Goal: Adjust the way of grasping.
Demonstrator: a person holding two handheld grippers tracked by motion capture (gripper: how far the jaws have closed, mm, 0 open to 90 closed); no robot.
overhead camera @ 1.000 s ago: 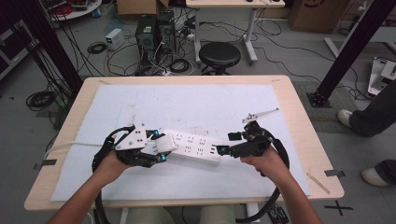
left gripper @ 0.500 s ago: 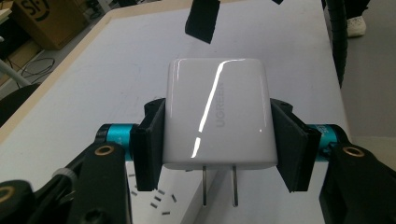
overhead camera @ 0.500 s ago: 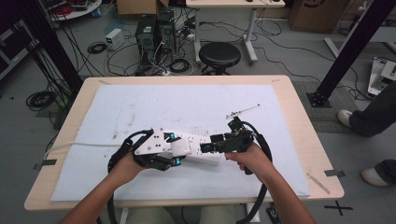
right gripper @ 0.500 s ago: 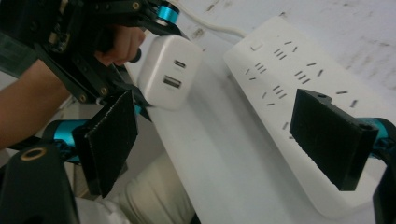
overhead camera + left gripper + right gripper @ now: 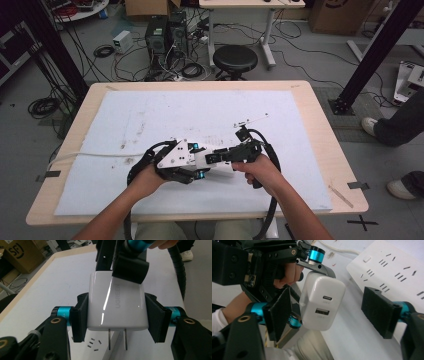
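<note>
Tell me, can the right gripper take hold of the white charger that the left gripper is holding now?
Probably yes. The right gripper has just been closing, and the charger already sits between its jaws. The left gripper clamps the charger's sides, leaving its port end free; one right pad still looks apart from it.

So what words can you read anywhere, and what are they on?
"UGREEN", in grey letters on the white charger clamped in the left gripper.
"SF", black on the cardboard box at the top left of the left gripper view.
The marks beside the slots of the power strip are too small to read.
No other text is readable.
</note>
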